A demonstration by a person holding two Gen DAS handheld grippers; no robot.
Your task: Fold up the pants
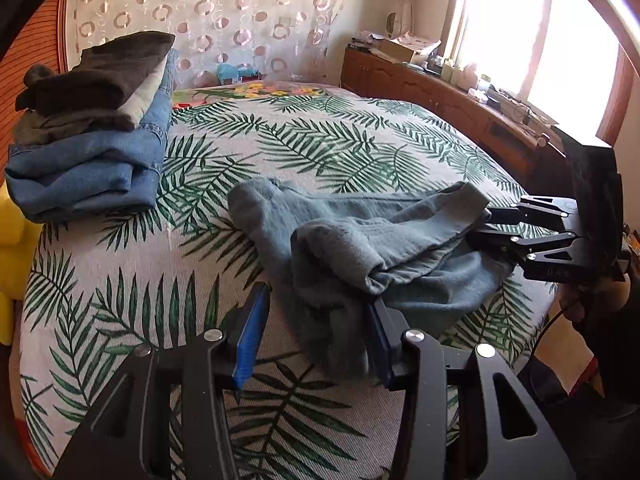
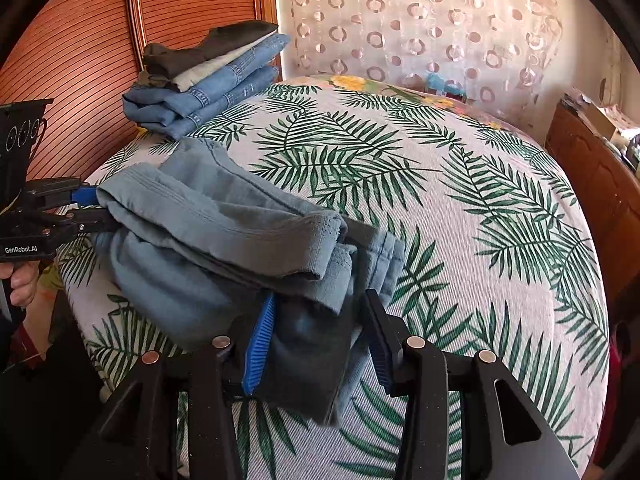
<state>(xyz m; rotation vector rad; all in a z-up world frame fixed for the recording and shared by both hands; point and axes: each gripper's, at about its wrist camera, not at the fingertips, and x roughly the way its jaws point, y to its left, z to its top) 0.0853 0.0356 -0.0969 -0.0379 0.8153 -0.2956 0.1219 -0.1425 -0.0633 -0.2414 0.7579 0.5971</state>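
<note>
- Grey-blue pants (image 1: 360, 240) lie bunched near the bed (image 1: 320, 140) edge; open leaf-print cover beyond.
- Left gripper (image 1: 316, 340) jaws spread, fabric between.
- Right gripper (image 2: 316, 344) jaws spread around cloth.
- Folded stack (image 1: 88, 128) sits at the far corner.

Bedroom, daylight from the right side.
Bed with palm-leaf cover (image 1: 320, 140) fills centre frame; ribbed orange-brown headboard (image 2: 72, 60) upper left; sheer curtain with ring pattern (image 1: 208, 12) across top; overexposed window (image 1: 540, 32) upper right; cluttered wooden cabinet (image 1: 432, 92) under it at right.
</note>
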